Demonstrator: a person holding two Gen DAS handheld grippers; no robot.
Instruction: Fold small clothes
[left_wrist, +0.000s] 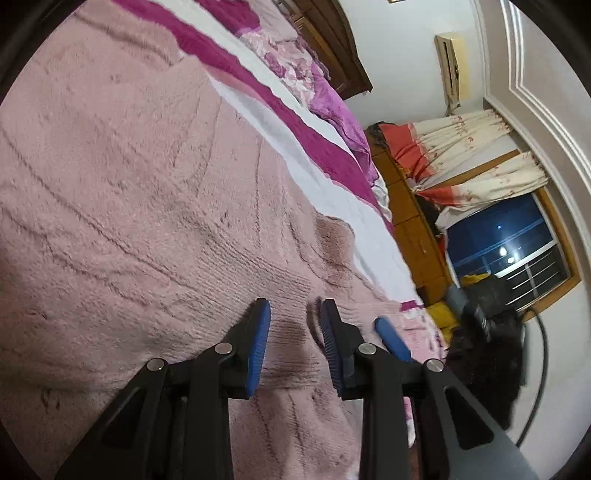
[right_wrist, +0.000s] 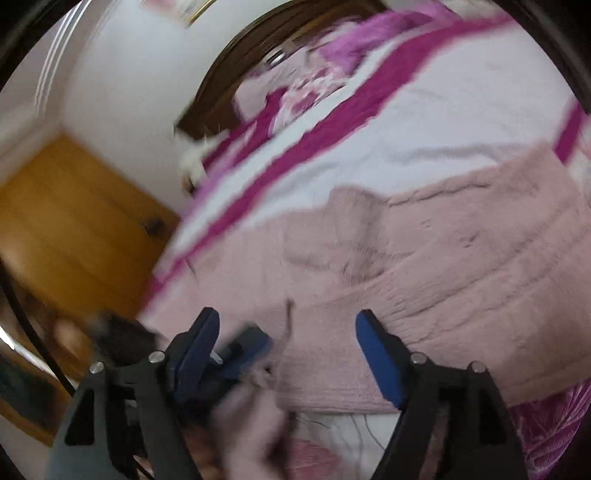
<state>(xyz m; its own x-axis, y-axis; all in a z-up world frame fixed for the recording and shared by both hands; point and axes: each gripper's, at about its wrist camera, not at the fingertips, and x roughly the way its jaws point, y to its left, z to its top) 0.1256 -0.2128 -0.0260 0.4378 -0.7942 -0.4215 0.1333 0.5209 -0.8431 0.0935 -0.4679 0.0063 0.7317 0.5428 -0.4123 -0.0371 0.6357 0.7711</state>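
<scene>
A fluffy pale pink knitted garment lies spread on the bed and fills most of the left wrist view. My left gripper is low over its near part, its blue pads closed on a dark puckered fold of the pink knit. A blue pad of the right gripper shows just to its right. In the blurred right wrist view the pink garment lies ahead. My right gripper stands open above its near hem with nothing pinched. The left gripper is a blur beside its left finger.
White and magenta striped bedding lies beyond the garment, with a purple quilt and a dark wooden headboard. A wooden cabinet, curtains, a window and a black bag stand past the bed's edge.
</scene>
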